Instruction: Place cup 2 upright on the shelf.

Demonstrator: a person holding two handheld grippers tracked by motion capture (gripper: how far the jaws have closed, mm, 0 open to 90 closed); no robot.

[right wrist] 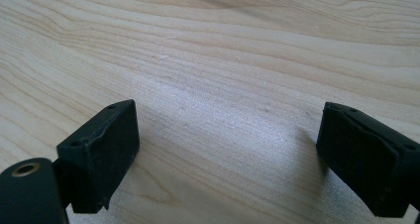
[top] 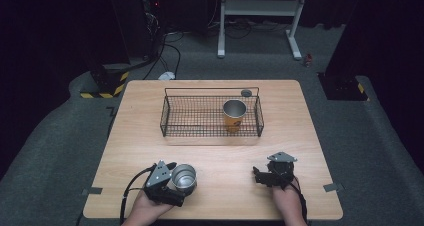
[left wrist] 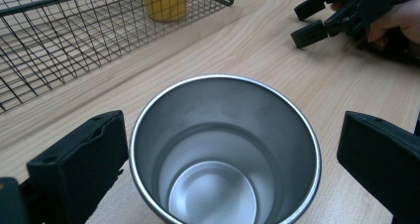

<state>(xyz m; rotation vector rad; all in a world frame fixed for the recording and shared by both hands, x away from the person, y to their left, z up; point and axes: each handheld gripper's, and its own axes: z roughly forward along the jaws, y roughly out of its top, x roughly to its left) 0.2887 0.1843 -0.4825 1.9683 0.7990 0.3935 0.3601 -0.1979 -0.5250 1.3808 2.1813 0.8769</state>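
Observation:
An empty steel cup (top: pixel 185 176) stands upright near the table's front left. My left gripper (top: pixel 176 184) is open around it. In the left gripper view the cup (left wrist: pixel 223 149) sits between the jaws: the left jaw is close against its rim and the right jaw stands off with a gap. A yellow cup (top: pixel 234 115) with a metal lining stands upright in the right end of a black wire basket (top: pixel 172 117). My right gripper (top: pixel 257 176) rests open at the front right, its jaws (right wrist: pixel 228 154) over bare wood with nothing between them.
The basket (left wrist: pixel 59 40) lies across the middle of the wooden table (top: pixel 215 156), with a small grey disc (top: pixel 246 92) just behind it. The other gripper (left wrist: pixel 322 18) shows at the upper right of the left gripper view. Beyond the table are a white stand and dark floor.

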